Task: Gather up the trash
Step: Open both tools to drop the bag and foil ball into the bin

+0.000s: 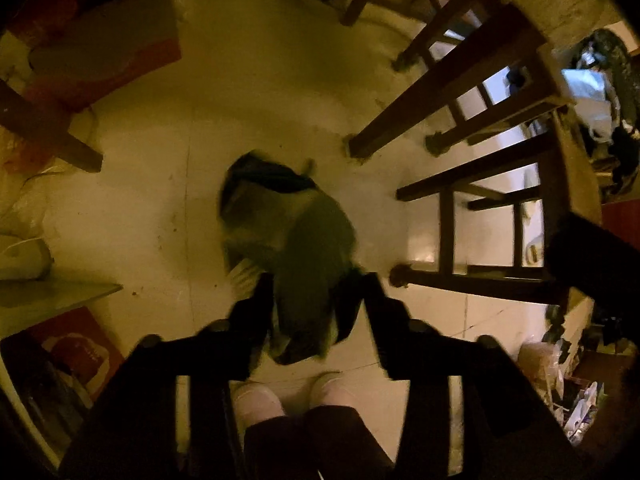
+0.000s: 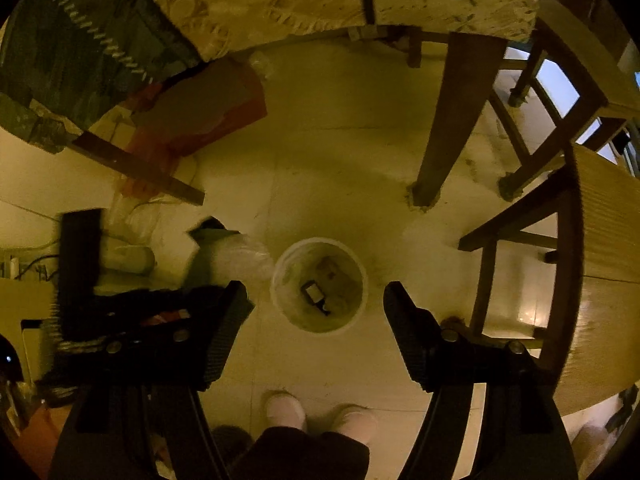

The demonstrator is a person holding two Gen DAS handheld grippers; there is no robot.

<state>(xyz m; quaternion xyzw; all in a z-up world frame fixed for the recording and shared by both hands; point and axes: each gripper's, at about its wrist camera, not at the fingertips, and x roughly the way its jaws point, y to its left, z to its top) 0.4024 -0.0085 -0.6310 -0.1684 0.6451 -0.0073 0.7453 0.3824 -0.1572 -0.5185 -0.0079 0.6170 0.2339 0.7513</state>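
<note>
Two dark fingers (image 1: 256,320) of the left gripper (image 1: 316,312) frame the lower middle of the left wrist view, pointing steeply down at a pale tiled floor (image 1: 240,120). Between them, and stretching ahead, hangs a blurred green and dark piece of trash (image 1: 304,240), perhaps a crumpled bag or wrapper; the smear makes it hard to say more. The jaws stand partly apart and the pads do not appear to press on it, though the blur leaves that uncertain. Ahead and to the right of this gripper stand dark wooden chair legs (image 1: 452,92), and just below the fingers are the person's two pale shoes (image 1: 260,400). From the right wrist view, the right gripper (image 2: 316,300) also points down at the floor, its jaws wide apart with nothing clamped. Directly ahead between its fingertips (image 2: 236,300) sits a round white bin (image 2: 280,276) on the floor, with a dark scrap lying inside. Just left of the bin, beside the left fingertip, the same blurred trash piece (image 2: 224,256) shows, close to the bin's rim. Farther left is the other gripper's dark body (image 2: 80,264). A chair (image 2: 520,232) stands to the right.
</note>
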